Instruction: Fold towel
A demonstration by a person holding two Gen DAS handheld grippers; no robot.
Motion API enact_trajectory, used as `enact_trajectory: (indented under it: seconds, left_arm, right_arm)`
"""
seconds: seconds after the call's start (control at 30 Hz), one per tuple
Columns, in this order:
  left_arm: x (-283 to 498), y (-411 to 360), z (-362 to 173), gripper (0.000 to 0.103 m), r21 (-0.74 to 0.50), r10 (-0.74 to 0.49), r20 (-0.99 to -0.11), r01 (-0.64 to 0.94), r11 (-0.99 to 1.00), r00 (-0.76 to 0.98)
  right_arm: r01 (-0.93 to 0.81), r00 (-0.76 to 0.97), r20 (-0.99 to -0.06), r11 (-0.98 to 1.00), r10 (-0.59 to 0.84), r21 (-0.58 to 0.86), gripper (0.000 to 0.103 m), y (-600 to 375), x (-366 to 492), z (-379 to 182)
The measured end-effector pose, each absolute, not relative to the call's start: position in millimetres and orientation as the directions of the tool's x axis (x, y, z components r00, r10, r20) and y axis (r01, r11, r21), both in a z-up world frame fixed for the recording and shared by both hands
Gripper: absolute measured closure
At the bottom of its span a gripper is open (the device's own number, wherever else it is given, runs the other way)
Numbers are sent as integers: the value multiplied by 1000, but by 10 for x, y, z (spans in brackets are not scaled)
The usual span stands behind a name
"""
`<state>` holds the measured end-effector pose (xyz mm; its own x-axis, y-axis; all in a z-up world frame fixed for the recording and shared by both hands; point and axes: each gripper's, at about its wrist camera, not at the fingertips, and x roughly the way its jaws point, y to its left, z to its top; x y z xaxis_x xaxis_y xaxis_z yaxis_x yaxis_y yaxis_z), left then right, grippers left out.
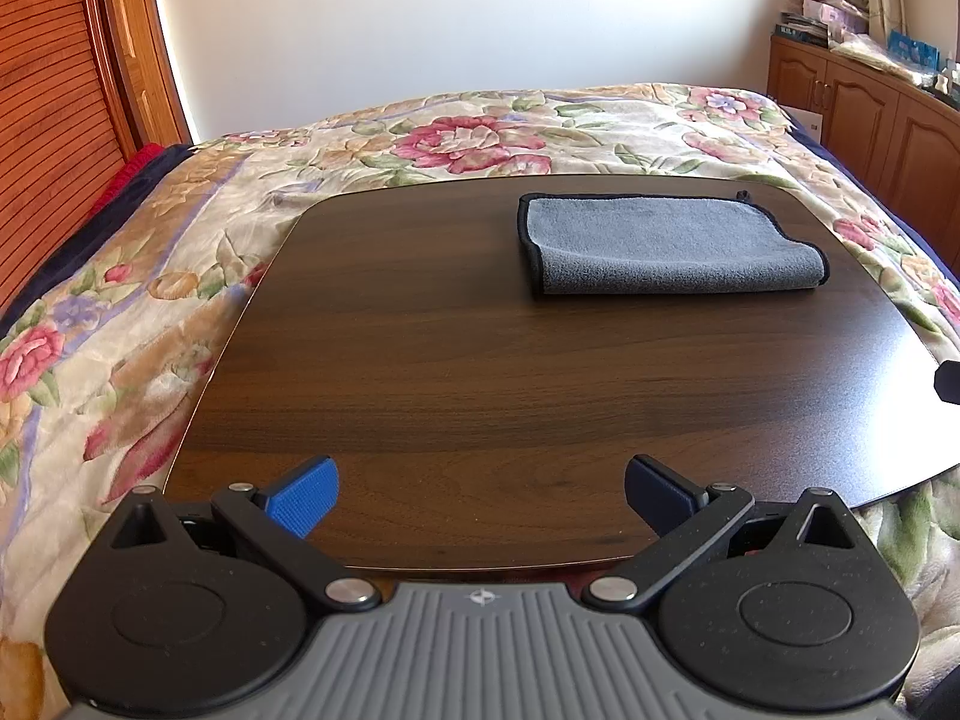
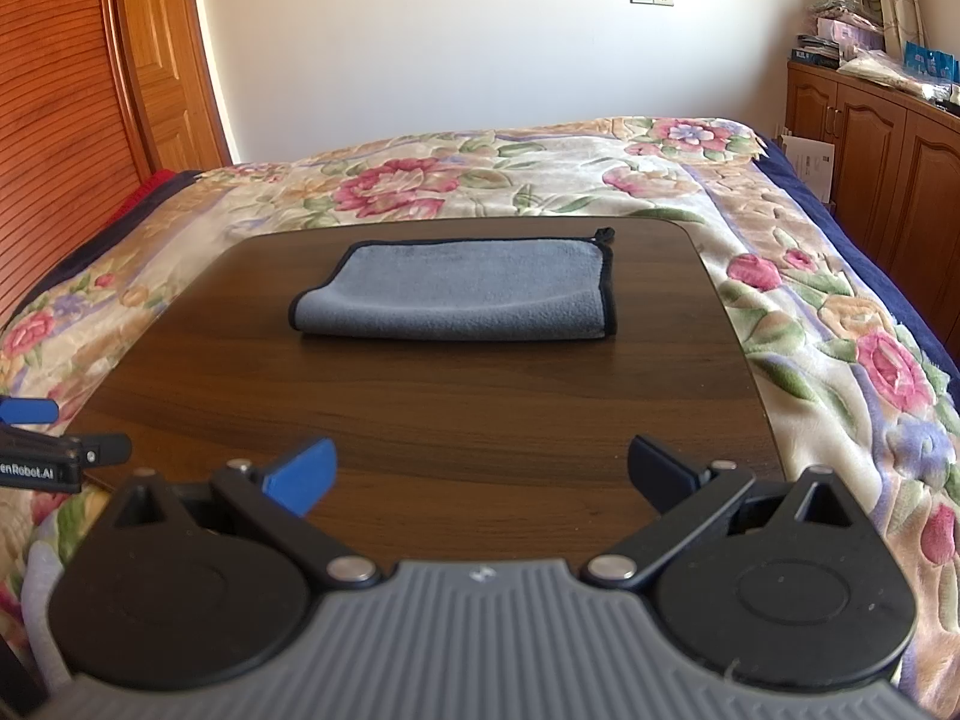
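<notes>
A grey towel with black edging lies folded in a flat rectangle on the far part of a dark wooden board. It also shows in the right wrist view, with its hanging loop at the far right corner. My left gripper is open and empty above the board's near edge, well short of the towel. My right gripper is open and empty, also near the front edge of the board. The left gripper's tip shows at the left edge of the right wrist view.
The board rests on a bed with a floral blanket. Wooden cabinets with clutter on top stand at the right. A wooden door is at the left. A white wall is behind the bed.
</notes>
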<state>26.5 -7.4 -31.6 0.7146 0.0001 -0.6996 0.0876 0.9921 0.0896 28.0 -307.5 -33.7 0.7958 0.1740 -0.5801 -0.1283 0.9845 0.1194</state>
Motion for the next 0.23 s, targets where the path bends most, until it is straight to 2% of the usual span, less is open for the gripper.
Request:
enact_trajectory:
  seconds: [0.23]
  left_arm:
    - [266,-75,-316,0,90,0,-699,88,992,715]
  right_arm:
    - [-128,796,-580,985,173,118,0,-3068,279,-334]
